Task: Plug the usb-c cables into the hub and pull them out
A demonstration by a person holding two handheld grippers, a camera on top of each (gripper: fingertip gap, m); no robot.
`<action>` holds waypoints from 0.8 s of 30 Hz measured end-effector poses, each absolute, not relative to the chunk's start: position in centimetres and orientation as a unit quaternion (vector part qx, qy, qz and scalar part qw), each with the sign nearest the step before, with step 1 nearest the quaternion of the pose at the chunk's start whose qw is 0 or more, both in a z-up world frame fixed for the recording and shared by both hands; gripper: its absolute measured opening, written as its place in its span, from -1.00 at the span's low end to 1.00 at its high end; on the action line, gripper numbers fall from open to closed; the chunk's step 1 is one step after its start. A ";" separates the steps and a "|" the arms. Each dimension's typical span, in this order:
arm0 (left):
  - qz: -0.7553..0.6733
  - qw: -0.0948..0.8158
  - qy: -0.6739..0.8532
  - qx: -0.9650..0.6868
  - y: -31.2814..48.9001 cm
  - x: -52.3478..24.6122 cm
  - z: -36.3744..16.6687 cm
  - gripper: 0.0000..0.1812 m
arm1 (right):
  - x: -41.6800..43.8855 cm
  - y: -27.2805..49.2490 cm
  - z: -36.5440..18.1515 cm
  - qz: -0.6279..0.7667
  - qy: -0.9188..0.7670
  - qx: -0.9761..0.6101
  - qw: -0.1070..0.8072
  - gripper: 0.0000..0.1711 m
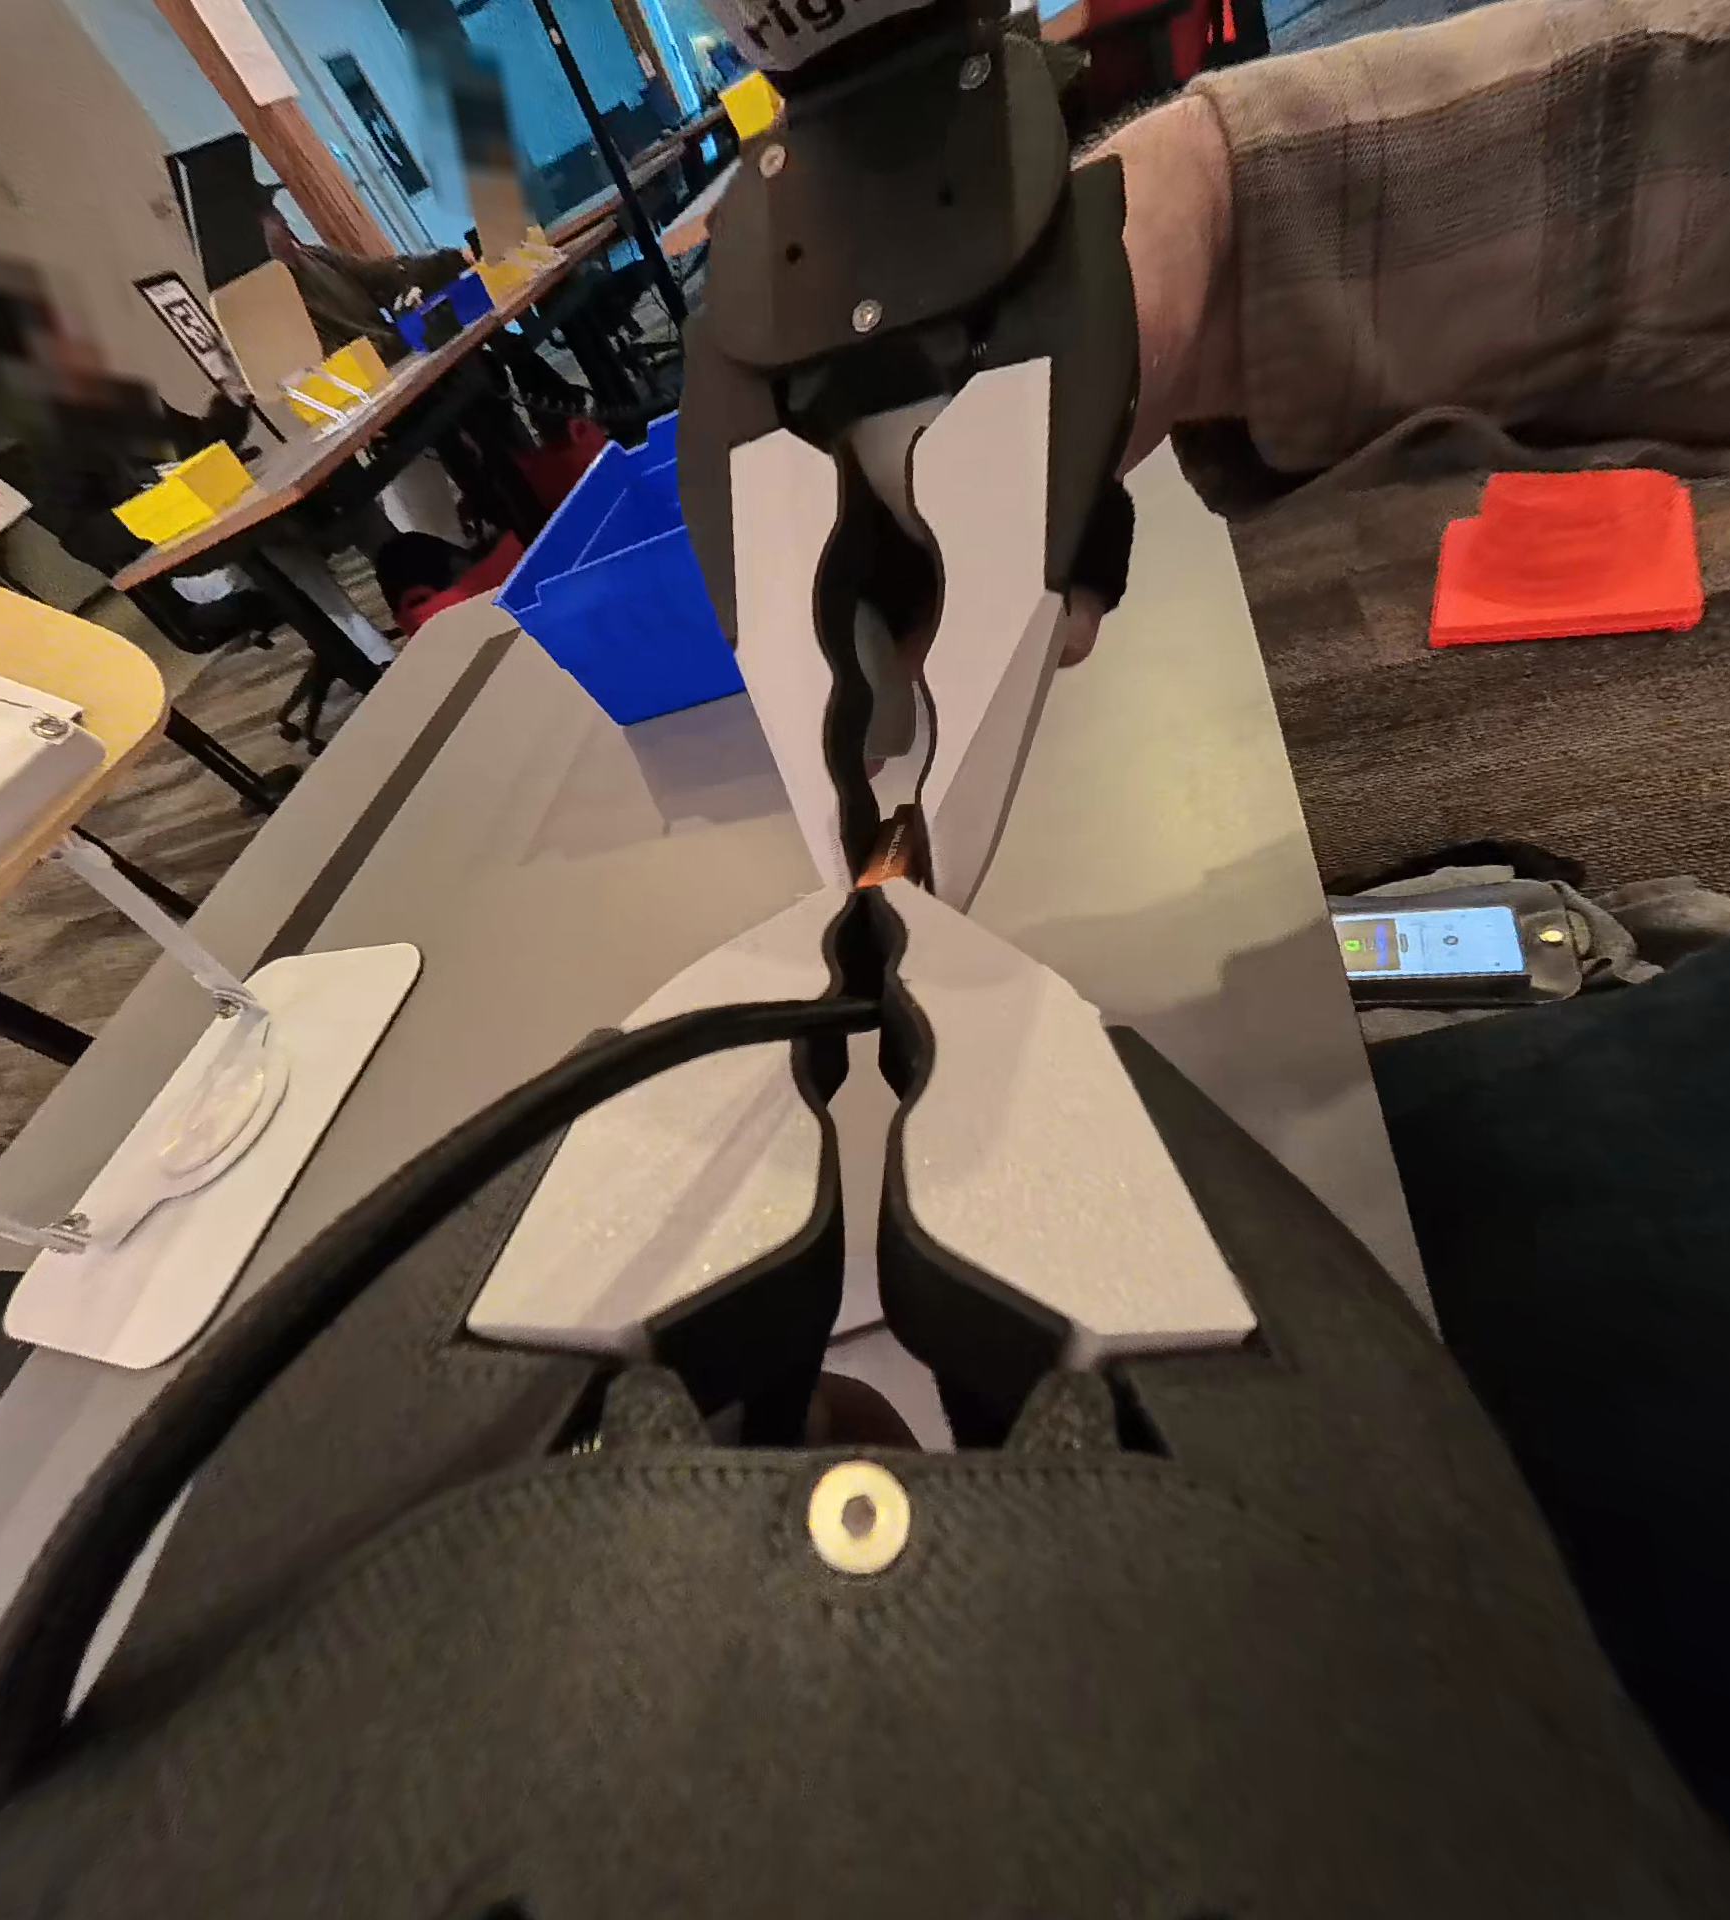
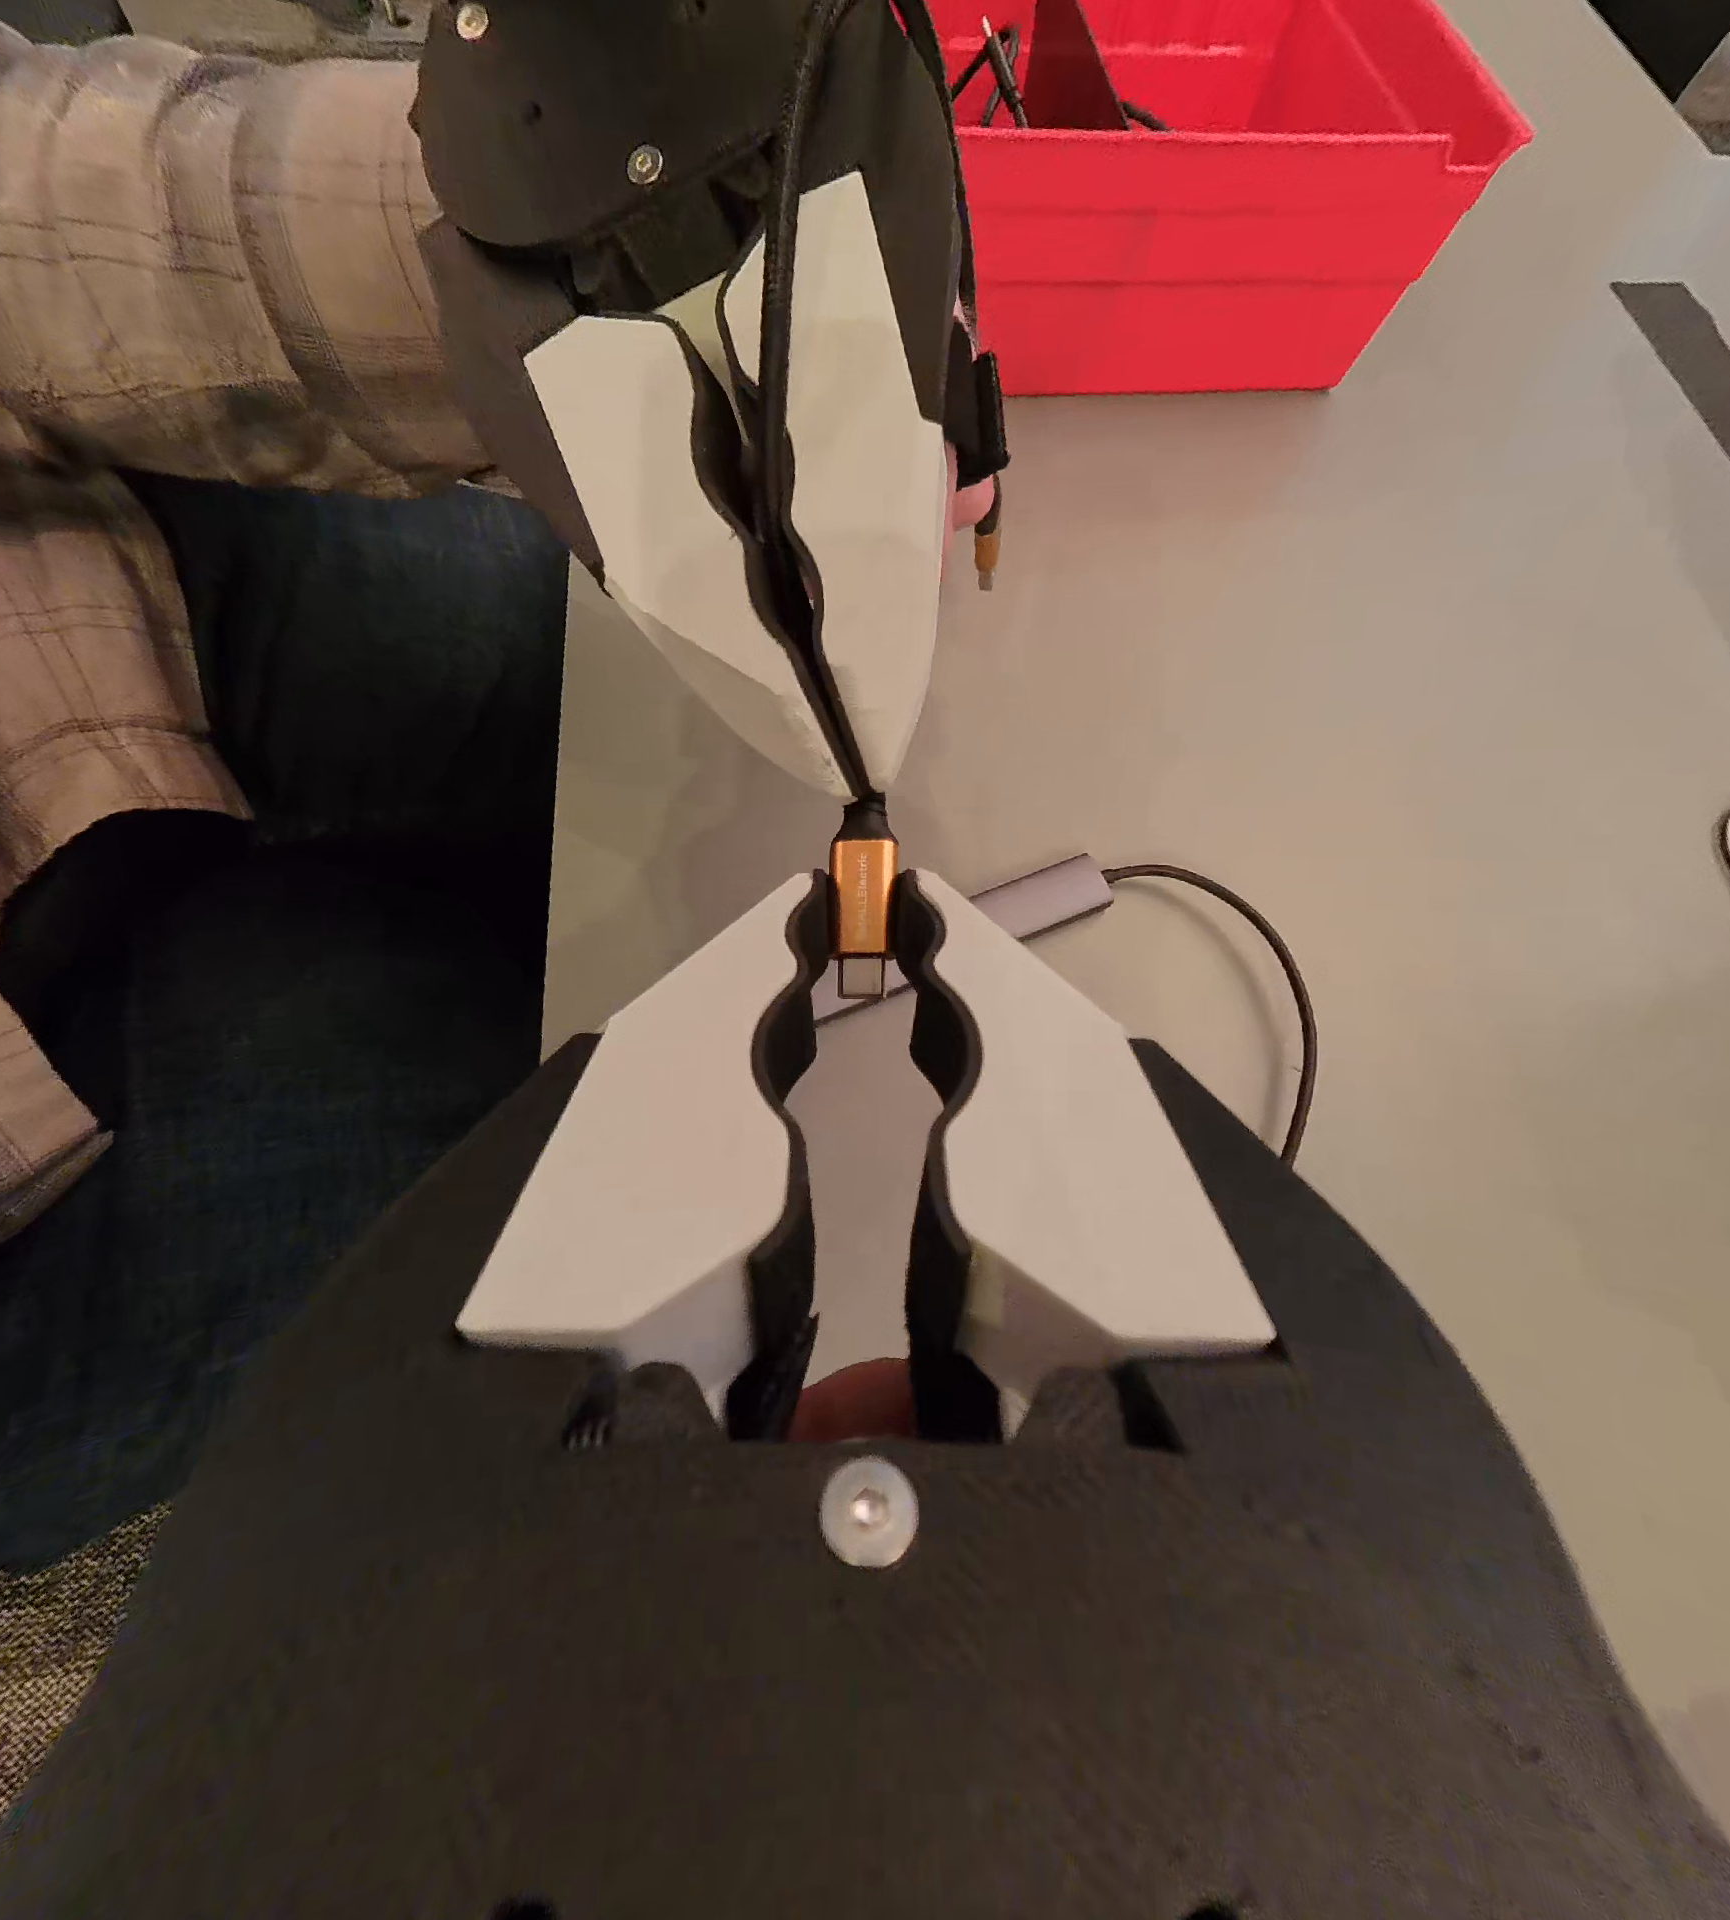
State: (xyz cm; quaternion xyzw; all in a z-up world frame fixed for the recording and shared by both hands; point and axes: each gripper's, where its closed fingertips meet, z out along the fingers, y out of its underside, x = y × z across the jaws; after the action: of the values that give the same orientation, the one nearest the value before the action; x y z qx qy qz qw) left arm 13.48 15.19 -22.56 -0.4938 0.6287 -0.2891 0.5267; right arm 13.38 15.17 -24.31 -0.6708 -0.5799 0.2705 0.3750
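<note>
Right wrist view shows the plug, a short orange metal shell with a bare silver tip, pinched at the tips of the right gripper, whose fingers are closed on its sides with the tip pointing back toward the camera. Its black braided cable runs up into the left gripper, whose fingers are shut on the cord just behind the plug. Both grippers hold it in the air above the grey hub, which lies on the desk just beyond with its own lead curling right. The likely trouble is that two grips this close fight each other: a twist from either could skew the plug in the fingers, so it meets the port crooked. A second orange plug dangles nearby, before a red bin.
</note>
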 end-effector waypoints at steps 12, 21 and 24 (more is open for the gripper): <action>-0.271 0.524 0.645 -0.487 15.0 13.5 -22.8 -0.89 | 13.4 14.7 -24.8 0.262 -0.593 -0.671 0.360 -0.89; -0.269 0.503 0.656 -0.494 14.7 13.5 -23.4 -0.87 | 13.4 14.7 -25.1 0.248 -0.602 -0.670 0.356 -0.89; -0.274 0.492 0.659 -0.498 14.6 13.6 -23.7 -0.90 | 13.4 14.6 -25.1 0.247 -0.604 -0.669 0.356 -0.89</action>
State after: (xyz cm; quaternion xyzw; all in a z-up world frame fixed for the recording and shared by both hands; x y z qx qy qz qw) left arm 13.62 14.58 -23.74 -0.4979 0.6594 -0.2738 0.4922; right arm 13.44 14.60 -25.14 -0.6689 -0.6038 0.2472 0.3563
